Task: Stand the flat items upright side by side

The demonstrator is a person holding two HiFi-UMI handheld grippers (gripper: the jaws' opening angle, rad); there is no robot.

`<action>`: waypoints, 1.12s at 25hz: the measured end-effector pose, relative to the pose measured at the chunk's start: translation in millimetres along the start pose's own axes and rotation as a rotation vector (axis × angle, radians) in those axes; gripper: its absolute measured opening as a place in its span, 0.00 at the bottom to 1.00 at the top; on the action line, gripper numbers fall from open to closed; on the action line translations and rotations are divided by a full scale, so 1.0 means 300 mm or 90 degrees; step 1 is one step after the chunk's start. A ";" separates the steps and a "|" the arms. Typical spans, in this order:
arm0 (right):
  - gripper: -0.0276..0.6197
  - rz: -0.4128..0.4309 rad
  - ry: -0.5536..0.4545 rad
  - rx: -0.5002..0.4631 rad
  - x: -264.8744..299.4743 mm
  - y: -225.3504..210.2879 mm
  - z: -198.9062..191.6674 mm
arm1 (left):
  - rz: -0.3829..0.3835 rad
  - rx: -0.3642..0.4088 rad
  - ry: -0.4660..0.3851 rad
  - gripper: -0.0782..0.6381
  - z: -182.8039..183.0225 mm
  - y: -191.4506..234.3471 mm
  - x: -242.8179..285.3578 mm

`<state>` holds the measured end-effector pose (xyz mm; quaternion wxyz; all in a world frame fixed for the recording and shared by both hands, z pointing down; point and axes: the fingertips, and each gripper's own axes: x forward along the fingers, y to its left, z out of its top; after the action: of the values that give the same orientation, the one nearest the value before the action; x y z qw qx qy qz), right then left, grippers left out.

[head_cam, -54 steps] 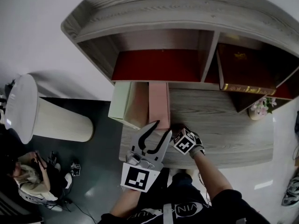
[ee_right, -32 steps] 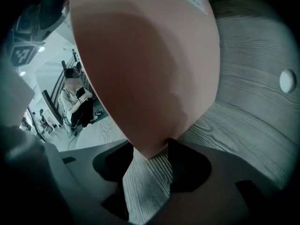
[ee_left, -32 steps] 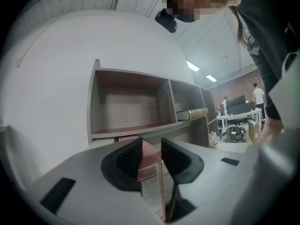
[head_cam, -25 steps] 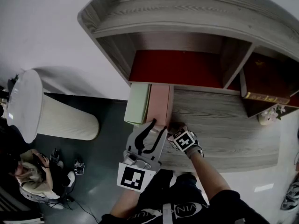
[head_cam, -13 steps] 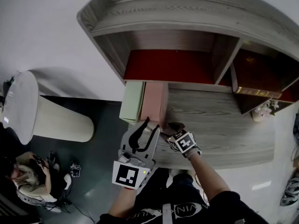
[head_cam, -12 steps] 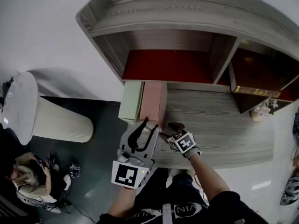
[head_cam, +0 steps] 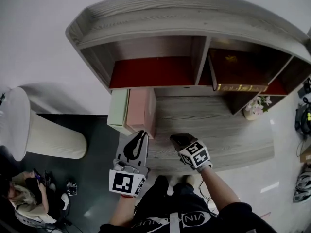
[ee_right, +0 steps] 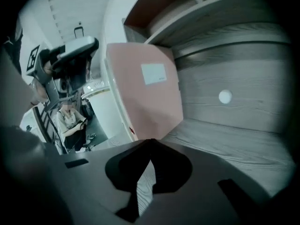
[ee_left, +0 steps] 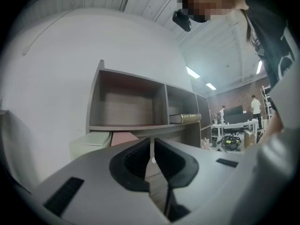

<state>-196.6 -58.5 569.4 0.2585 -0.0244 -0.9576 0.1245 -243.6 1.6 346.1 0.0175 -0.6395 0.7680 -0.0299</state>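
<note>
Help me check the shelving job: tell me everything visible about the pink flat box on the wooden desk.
The pink flat box looks like matte card, with a white rectangular label on its broad side. It stands upright at the left end of the grey wooden desk, close against a pale green box.

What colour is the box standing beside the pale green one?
Pink box, with a pale label on its side; clearest in the right gripper view.

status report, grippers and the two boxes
Left gripper and right gripper both just closed, holding nothing. Pink box and green box upright, side by side at the desk's left end. Nothing blocking them.
</note>
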 end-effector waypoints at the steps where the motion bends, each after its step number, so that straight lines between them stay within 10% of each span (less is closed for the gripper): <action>1: 0.06 -0.010 -0.018 0.012 -0.038 -0.019 0.010 | -0.004 -0.009 0.002 0.15 -0.008 -0.012 0.006; 28: 0.06 -0.179 -0.296 0.011 -0.733 -0.218 0.254 | 0.010 -0.077 -0.006 0.12 -0.052 -0.149 0.097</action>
<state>-43.2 -163.5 414.6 0.0466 0.1406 -0.9841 0.0981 -205.9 -34.8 365.0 -0.0174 -0.6334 0.7734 0.0198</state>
